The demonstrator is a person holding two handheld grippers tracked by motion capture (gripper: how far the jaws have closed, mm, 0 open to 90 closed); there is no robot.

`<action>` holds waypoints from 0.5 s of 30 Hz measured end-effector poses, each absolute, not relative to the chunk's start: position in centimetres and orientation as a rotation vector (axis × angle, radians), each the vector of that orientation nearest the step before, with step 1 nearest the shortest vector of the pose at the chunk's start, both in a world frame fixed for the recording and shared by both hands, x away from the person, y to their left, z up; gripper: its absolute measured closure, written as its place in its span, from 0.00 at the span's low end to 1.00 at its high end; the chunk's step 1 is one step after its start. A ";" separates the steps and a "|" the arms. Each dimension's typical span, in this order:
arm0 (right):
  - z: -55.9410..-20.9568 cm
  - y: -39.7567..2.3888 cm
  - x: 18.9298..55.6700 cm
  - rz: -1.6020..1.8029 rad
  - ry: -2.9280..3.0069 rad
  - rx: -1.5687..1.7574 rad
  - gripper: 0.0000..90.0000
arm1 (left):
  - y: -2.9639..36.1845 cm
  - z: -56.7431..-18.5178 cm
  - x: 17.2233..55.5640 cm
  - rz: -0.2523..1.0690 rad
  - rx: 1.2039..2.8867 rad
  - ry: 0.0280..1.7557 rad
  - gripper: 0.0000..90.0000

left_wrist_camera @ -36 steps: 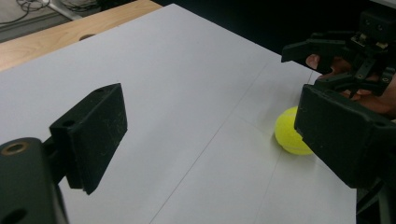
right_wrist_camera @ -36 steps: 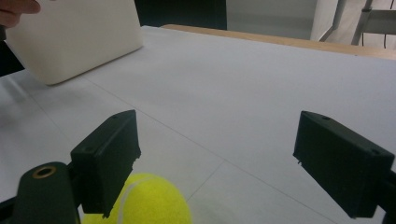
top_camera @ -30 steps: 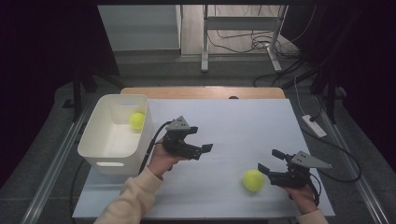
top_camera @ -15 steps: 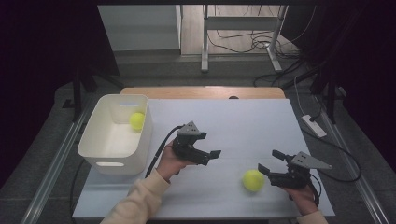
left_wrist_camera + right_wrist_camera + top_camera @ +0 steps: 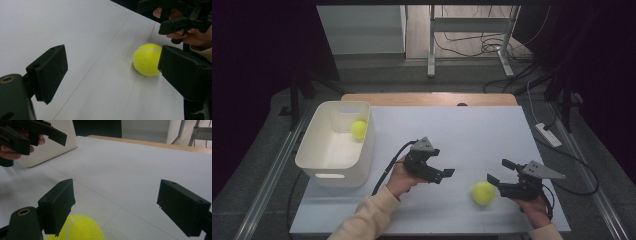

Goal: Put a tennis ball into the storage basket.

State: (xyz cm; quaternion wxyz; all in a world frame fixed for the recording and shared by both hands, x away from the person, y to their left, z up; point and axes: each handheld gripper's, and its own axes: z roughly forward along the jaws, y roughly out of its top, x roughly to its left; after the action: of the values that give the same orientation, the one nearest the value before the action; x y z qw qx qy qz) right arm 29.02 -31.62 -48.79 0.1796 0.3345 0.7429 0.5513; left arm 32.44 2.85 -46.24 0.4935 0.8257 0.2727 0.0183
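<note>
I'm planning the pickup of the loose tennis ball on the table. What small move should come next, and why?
Probably ease the left tongs on toward the ball: they are open and aimed at it, but it lies ahead of them, not between the jaws. The right tongs sit open just beside it.

No readable text, label, brand, number or sign anywhere on the table, bin, balls or grippers.
</note>
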 end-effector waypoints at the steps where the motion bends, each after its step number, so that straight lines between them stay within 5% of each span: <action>1: -48.8 -31.6 29.0 1.558 2.100 0.945 0.16 | 2.9 -46.2 32.4 0.044 2.002 0.661 0.11; 15: -48.8 -31.7 29.1 1.557 2.082 0.955 0.16 | 1.0 -47.2 32.2 0.009 2.021 0.629 0.11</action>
State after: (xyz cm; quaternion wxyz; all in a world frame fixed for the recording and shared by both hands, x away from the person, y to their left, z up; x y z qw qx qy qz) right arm 29.06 -31.72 -48.78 0.1850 0.3388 0.7388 0.5524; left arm 32.15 1.03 -47.18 0.4905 0.8321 0.2590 0.0037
